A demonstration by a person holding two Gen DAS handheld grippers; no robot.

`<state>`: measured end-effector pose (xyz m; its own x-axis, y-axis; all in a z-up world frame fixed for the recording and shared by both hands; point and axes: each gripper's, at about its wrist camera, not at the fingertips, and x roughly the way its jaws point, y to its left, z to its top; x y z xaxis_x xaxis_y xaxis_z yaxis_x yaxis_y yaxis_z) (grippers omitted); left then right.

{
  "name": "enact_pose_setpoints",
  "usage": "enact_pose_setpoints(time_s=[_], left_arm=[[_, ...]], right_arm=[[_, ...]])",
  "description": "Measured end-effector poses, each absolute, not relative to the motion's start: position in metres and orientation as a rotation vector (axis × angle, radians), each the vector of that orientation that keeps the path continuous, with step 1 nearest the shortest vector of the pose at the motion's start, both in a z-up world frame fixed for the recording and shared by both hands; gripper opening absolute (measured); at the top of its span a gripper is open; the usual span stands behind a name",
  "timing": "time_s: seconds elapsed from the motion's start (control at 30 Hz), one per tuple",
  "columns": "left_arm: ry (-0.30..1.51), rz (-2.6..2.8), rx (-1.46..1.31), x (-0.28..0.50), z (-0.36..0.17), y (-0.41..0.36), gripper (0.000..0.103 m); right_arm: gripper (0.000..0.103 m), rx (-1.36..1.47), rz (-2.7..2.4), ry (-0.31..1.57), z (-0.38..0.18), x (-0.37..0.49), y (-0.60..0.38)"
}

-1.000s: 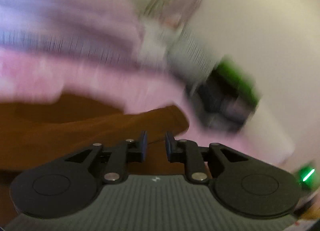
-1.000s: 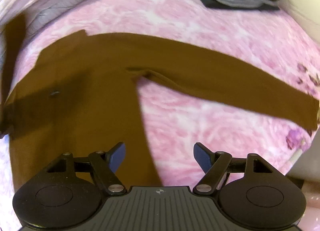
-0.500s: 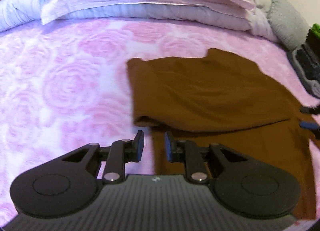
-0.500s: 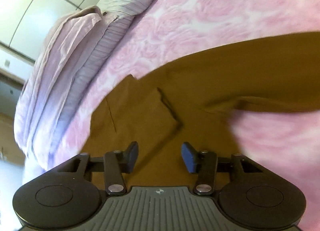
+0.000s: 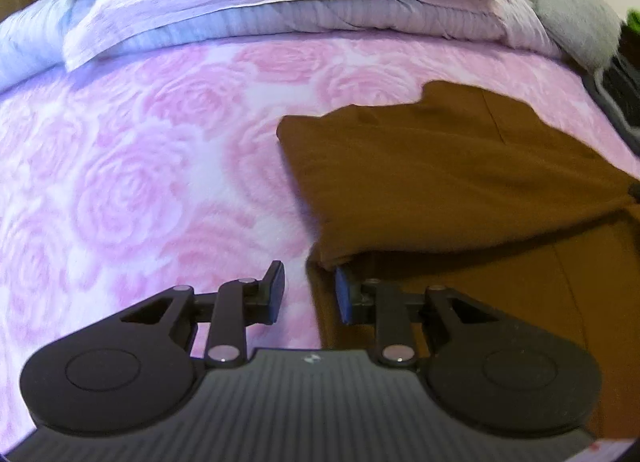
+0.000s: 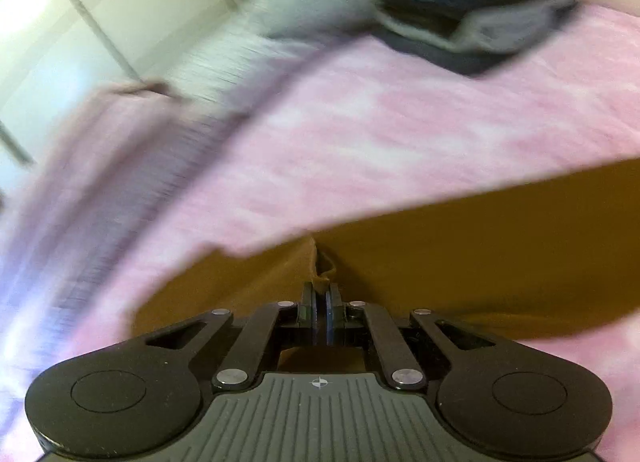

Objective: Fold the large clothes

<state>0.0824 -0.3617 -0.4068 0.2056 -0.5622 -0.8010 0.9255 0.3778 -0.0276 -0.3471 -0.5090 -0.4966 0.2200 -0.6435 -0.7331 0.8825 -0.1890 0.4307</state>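
The brown garment lies spread on the bed's pink rose-patterned cover, partly folded — one layer is doubled over the rest, with the fold's near edge just ahead of the left gripper. That gripper sits at the garment's left border; its jaws stand at a narrow gap and have just been opening a little. Its blue-padded finger lies against the folded corner, the other finger is over the bare cover, and the pads do not press on the cloth.

The right gripper has just closed its jaws, and they are pinched tight on a raised ridge of the brown garment near its upper edge. Beyond the garment, a stack of dark and grey folded clothes sits at the far side of the cover, and pale pillows lie along the head of the bed.
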Motion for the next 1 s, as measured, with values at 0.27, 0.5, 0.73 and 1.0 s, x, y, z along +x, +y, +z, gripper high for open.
enact_pose_setpoints(time_s=[0.27, 0.5, 0.73, 1.0], left_arm=[[0.87, -1.06, 0.555, 0.092, -0.41, -0.364, 0.017], [0.796, -1.105, 0.427, 0.093, -0.36, -0.359, 0.017], [0.955, -1.186, 0.577, 0.08, -0.422, -0.422, 0.017], [0.958, -1.154, 0.535, 0.076, -0.391, -0.409, 0.017]], right_arm=[[0.012, 1.131, -1.436, 0.335, -0.496, -0.369, -0.503], [0.013, 1.151, -1.486, 0.357, -0.471, -0.425, -0.455], [0.013, 1.439, -1.627, 0.027, -0.483, -0.546, -0.398], [0.038, 1.507, -1.871, -0.47, -0.495, -0.672, -0.356]])
